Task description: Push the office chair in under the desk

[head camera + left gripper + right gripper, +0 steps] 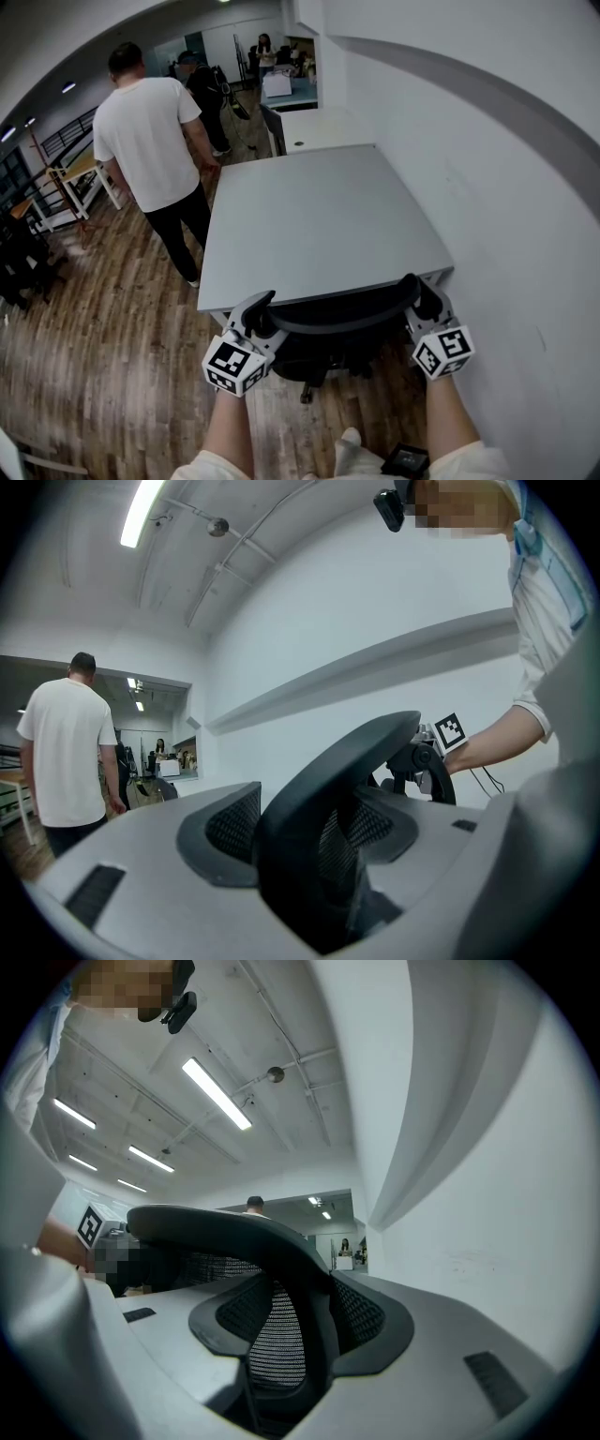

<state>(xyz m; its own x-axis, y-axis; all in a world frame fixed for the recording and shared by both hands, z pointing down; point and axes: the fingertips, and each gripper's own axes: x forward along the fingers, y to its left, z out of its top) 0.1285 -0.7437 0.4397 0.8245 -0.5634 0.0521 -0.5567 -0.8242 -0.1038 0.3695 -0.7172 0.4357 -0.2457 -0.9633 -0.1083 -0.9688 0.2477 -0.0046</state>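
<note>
**Head view.** The left gripper [255,317] and right gripper [421,298] clasp opposite ends of the office chair [342,319] by its backrest rim, 1 per end, probably so that a push runs straight. The seat lies under the table [319,216] and the backrest stands just beside its near edge, so the task looks nearly done.

**Left gripper view.** The 2 fingers [225,832] are set wide and clamped on the thick rim.

**Right gripper view.** The fingers [375,1312] likewise grip the rim, braced for pushing.
</note>
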